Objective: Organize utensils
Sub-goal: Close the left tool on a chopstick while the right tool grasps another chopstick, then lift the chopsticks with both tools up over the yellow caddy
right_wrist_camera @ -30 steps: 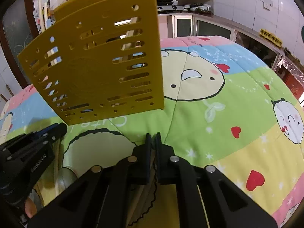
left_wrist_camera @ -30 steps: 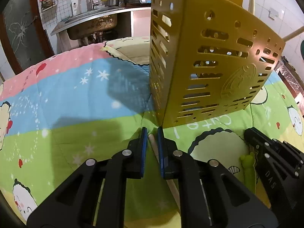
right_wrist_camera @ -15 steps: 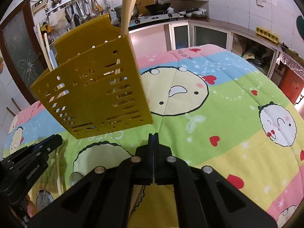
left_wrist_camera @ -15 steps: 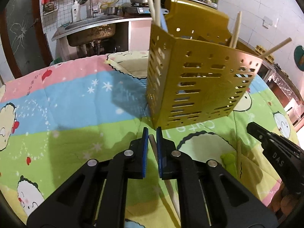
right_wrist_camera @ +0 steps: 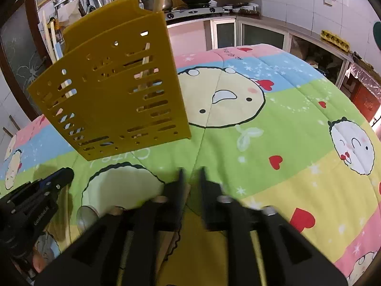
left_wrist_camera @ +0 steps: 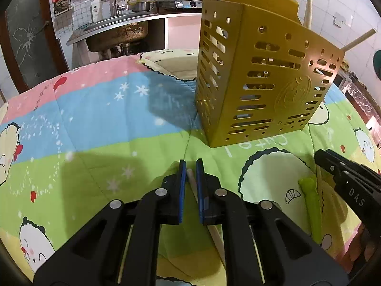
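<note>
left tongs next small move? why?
Probably close the left tongs on the wooden stick, then lift. The stick lies on the quilt between the blue pads with a gap on each side, so it is not gripped yet. The yellow utensil holder stands just ahead, already holding other sticks.

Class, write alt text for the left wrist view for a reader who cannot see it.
The left gripper straddles a pale wooden stick lying on a cartoon quilt, its blue pads apart around it. A yellow slotted utensil holder stands just beyond, sticks poking out; the right gripper enters beside a green utensil.
</note>
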`<state>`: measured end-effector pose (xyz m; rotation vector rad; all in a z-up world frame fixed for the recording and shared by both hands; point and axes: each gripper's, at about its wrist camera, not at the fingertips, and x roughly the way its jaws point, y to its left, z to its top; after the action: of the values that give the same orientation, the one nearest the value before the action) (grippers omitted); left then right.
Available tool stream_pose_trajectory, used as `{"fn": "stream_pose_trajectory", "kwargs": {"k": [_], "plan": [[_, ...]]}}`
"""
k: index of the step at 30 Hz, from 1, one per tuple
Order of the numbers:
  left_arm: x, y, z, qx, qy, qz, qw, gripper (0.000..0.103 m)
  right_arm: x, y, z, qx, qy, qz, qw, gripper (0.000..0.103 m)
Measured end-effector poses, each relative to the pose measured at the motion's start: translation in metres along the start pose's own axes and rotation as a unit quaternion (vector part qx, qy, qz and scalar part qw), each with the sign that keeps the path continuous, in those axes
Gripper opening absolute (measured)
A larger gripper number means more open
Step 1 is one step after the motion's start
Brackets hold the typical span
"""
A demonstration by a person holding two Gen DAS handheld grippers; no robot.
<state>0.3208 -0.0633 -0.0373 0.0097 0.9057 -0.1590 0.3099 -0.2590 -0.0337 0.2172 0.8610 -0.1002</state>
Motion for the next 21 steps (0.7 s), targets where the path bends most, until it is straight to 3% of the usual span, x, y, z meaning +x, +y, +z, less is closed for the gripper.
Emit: {"fn": "stream_pose_trajectory", "kwargs": {"k": [9, 14, 21], "plan": [[0.004, 0.0, -0.003, 0.002, 0.0, -0.002, 1.0, 0.008, 0.005, 0.012, -0.011, -0.024, 0.014, -0.029, 0.999, 0.029], [0.008, -0.005, -0.001, 0.011, 0.005, 0.006, 0.9999, 0.007, 0.012, 0.025, -0.007, -0.043, 0.022, -0.051, 0.998, 0.01], [0.007, -0.013, 0.003, 0.026, 0.003, 0.015, 0.9996, 0.006, 0.006, 0.015, 0.003, -0.016, 0.018, -0.02, 1.0, 0.007]]}}
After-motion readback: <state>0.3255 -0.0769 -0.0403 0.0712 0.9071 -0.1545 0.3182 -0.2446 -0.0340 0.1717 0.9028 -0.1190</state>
